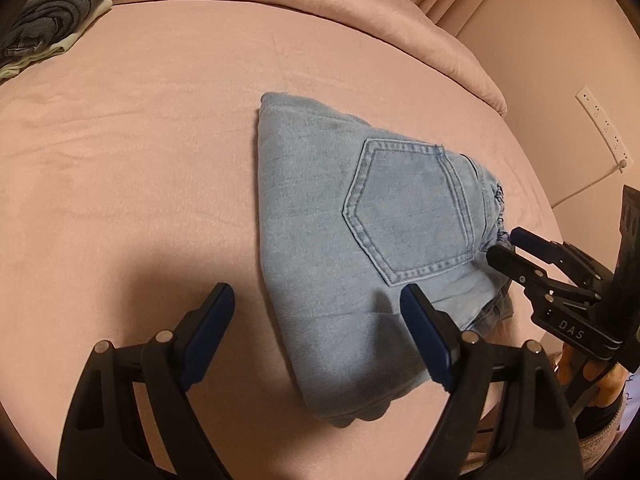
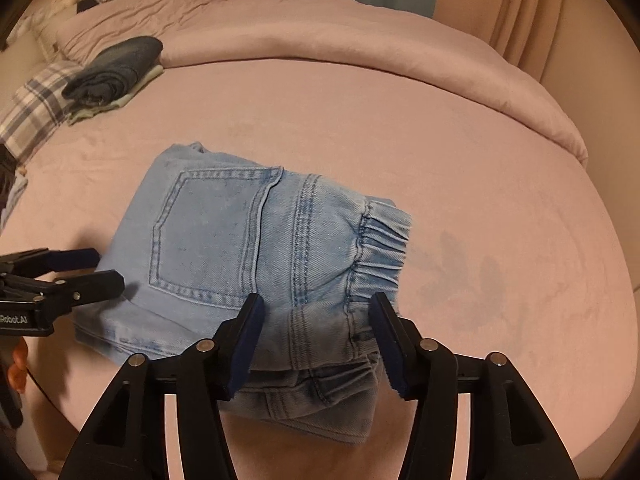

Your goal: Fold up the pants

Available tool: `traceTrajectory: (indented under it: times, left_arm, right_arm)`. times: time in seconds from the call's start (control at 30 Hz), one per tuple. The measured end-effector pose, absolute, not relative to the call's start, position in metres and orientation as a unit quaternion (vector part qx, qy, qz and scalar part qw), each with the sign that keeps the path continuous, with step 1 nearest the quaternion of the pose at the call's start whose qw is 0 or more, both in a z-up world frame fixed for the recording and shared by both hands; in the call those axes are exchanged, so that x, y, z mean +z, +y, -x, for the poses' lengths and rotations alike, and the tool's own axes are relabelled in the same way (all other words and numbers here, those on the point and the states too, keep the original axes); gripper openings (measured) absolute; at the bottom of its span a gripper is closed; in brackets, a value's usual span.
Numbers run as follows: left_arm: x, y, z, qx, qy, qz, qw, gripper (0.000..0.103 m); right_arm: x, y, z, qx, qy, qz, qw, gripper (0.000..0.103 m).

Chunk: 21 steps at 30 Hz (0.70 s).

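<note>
Both hand-held grippers hang released over your folded light-blue denim pants (image 2: pixel 224 248) on the pink bed (image 2: pixel 480 184). Right hand-held gripper (image 2: pixel 316 340) straddles the near elastic waistband corner; left hand-held gripper (image 1: pixel 316 336) sits at the opposite end, its long axis running between them.

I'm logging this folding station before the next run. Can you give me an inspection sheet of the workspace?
Surface: pink bed cover, smooth, faint darker marks right of the jeans.
Job's things: light blue jeans folded into a compact stack, back pocket up, elastic waistband at the right.
Clutter: stack of folded dark clothes at the far left; plaid fabric beside it.
Grippers: left gripper open, over the jeans' near edge; right gripper open, fingers either side of the waistband corner, not pressing.
Cables: a cord below the wall power strip.
Surroundings: curtains, rolled duvet.
</note>
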<state>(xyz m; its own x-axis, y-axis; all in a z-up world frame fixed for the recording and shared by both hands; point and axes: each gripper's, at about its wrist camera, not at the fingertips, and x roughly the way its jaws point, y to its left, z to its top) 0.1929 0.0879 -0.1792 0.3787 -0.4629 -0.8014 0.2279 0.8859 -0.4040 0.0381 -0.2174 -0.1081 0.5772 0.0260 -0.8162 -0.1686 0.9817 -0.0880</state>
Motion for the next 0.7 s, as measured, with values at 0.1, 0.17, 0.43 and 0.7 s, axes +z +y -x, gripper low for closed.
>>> traceTrajectory:
  times: [0.1, 0.17, 0.43, 0.7]
  left_arm:
    - [-0.179, 0.087, -0.195, -0.214, 0.517, 0.118, 0.821, 0.085]
    - [-0.179, 0.086, -0.196, -0.218, 0.517, 0.120, 0.819, 0.085]
    - [-0.182, 0.087, -0.199, -0.222, 0.523, 0.120, 0.814, 0.085]
    - [-0.185, 0.079, -0.208, -0.231, 0.530, 0.120, 0.807, 0.085]
  right_arm:
    - [-0.106, -0.222, -0.036, 0.047, 0.454, 0.063, 0.887, 0.069]
    - [-0.107, -0.229, -0.038, 0.046, 0.458, 0.046, 0.886, 0.069]
    - [-0.125, -0.265, -0.048, 0.050, 0.496, -0.056, 0.865, 0.079]
    - [-0.149, -0.278, -0.058, 0.084, 0.524, -0.150, 0.834, 0.083]
